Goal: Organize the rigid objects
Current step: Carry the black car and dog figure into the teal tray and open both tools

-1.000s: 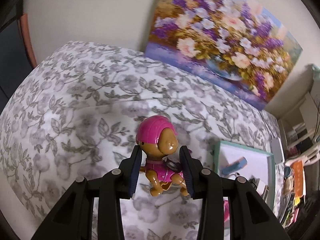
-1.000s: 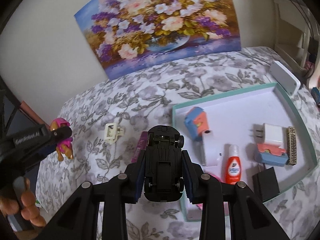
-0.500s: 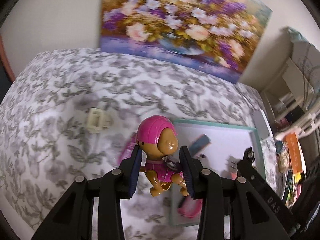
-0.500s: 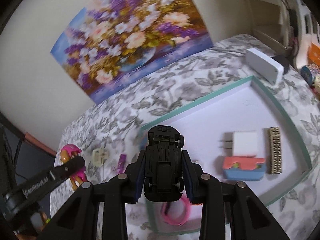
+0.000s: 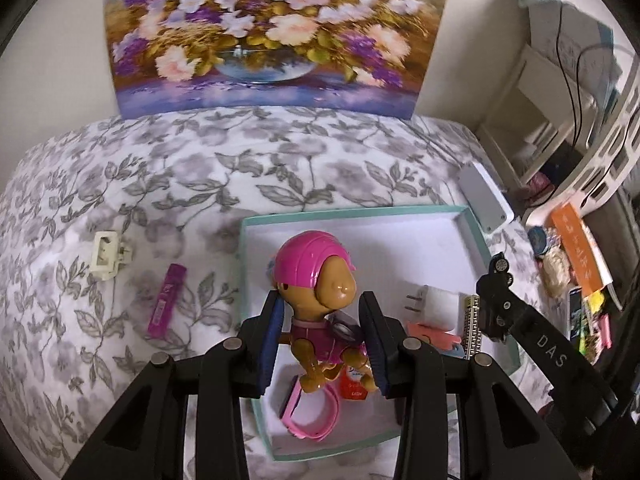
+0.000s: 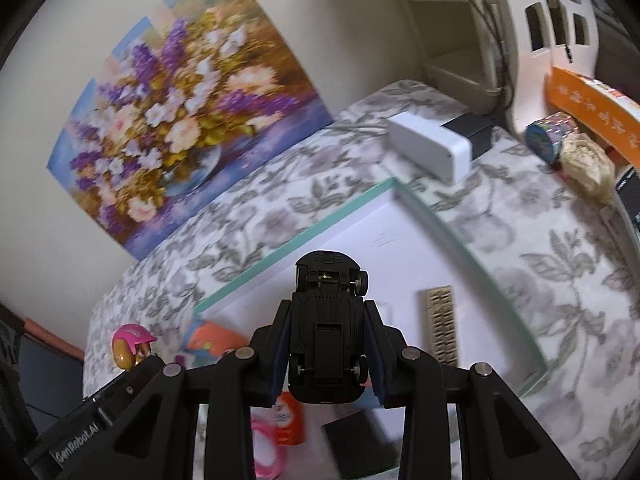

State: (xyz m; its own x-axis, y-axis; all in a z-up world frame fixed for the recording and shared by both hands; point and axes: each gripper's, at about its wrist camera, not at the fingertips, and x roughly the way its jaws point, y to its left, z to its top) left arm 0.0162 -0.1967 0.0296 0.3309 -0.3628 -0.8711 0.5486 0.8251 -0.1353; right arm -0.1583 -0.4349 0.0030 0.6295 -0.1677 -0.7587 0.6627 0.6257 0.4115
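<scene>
My left gripper (image 5: 322, 340) is shut on a brown toy dog with a pink helmet (image 5: 318, 284) and holds it above the near left part of a white tray with a teal rim (image 5: 344, 213). The dog also shows in the right wrist view (image 6: 130, 346). My right gripper (image 6: 326, 354) is shut on a black toy car (image 6: 326, 336), underside up, above the tray's (image 6: 320, 236) middle. The car shows in the left wrist view (image 5: 496, 280) over the tray's right side.
In the tray lie a white plug (image 5: 434, 304), a beige comb (image 5: 471, 326), a pink watch (image 5: 310, 414) and a small red bottle (image 5: 354, 386). On the flowered cloth to the left lie a cream hair clip (image 5: 106, 254) and a purple stick (image 5: 166, 294). A white box (image 5: 484, 202) and cluttered shelves (image 5: 576, 232) stand at the right.
Both grippers have swung right, over the tray, each still holding its toy. The dog now hangs above the tray instead of the cloth; the car has moved farther in.
</scene>
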